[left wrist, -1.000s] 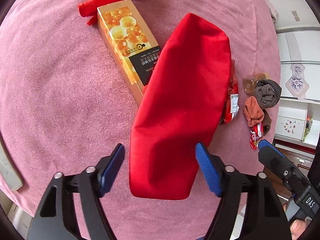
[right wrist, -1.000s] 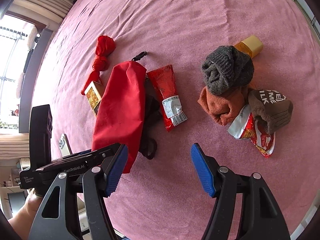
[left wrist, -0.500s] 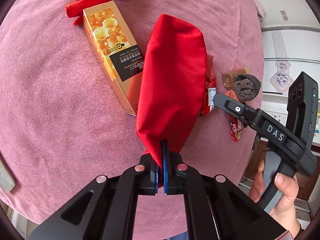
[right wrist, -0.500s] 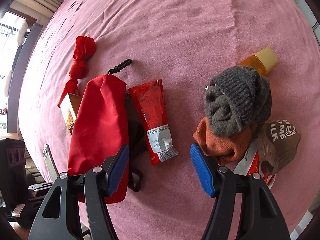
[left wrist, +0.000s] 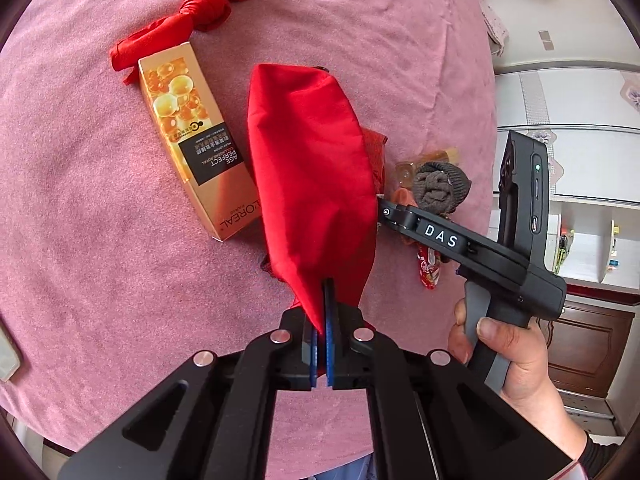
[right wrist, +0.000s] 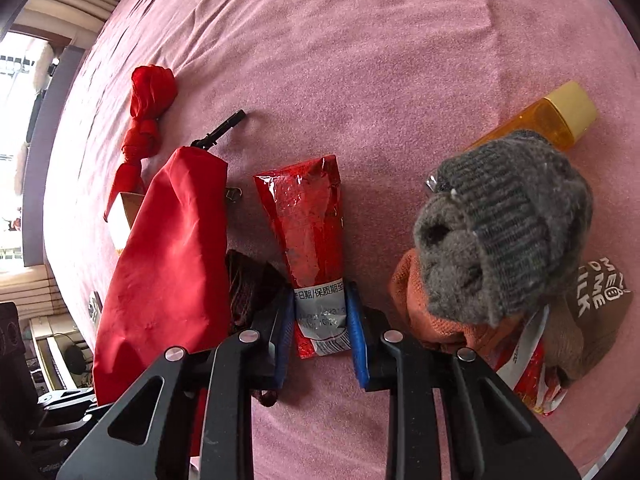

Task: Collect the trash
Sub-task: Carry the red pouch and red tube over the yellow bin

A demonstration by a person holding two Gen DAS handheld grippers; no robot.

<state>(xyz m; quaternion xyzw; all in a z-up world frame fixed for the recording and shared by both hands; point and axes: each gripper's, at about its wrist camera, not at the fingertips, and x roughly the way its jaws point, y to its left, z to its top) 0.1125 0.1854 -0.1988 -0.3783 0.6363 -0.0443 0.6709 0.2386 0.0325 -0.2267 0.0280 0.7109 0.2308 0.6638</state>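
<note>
With the left gripper [left wrist: 324,332] clamped on the red bag [left wrist: 308,184], the right gripper [right wrist: 320,320] straddles the red wrapper [right wrist: 308,232], jaws apart, and must squeeze next.

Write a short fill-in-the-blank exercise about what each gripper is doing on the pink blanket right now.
1. The left gripper is shut on the edge of the ____ fabric bag.
2. The right gripper has one finger on each side of the red ____.
3. The grey knitted sock partly covers an orange bottle with a ____ cap.

Missing words: red; wrapper; yellow
</note>
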